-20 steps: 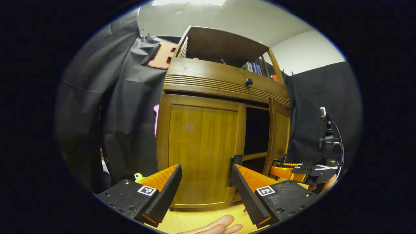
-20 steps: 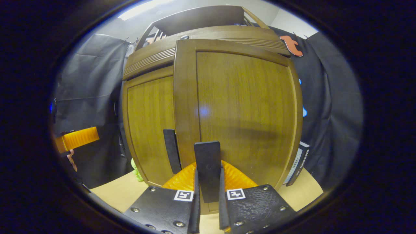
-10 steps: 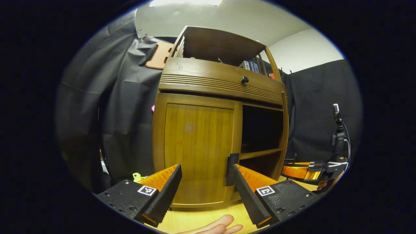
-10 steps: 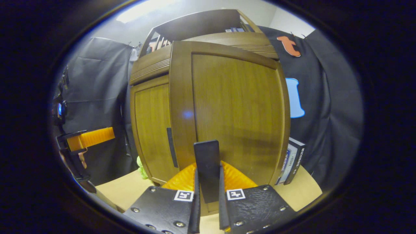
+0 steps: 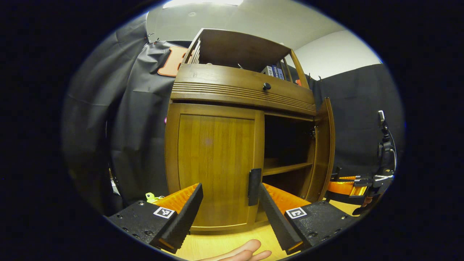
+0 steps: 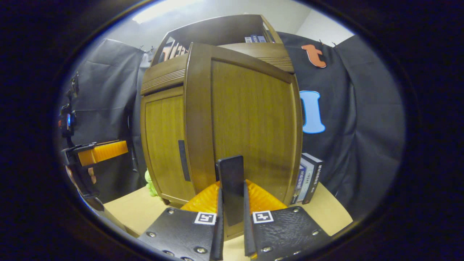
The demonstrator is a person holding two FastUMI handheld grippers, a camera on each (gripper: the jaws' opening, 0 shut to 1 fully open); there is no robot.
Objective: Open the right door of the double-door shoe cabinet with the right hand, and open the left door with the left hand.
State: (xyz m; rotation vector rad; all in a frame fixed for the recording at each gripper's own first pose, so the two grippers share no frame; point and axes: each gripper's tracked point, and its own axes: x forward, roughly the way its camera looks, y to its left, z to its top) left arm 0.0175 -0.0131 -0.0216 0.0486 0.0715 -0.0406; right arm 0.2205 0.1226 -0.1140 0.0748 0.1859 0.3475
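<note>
The wooden shoe cabinet stands in front of me. Its left door is closed, with a dark vertical handle at its inner edge. My left gripper is open in front of that door, its right finger just beside the handle and not gripping it. The right door stands swung out wide, baring the dark inside and a shelf. In the right gripper view my right gripper is shut on the right door's handle, with the door panel close ahead. The right gripper also appears at the open door's edge.
A drawer with a round knob runs above the doors, and an open rack with books tops the cabinet. A green toy lies left of the cabinet, and books lean at its right side. A hand rests on the wooden table.
The right door has swung from slightly ajar to wide open, carried by the right gripper, which stays shut on its handle. The left gripper stays open and has edged nearer the left handle.
</note>
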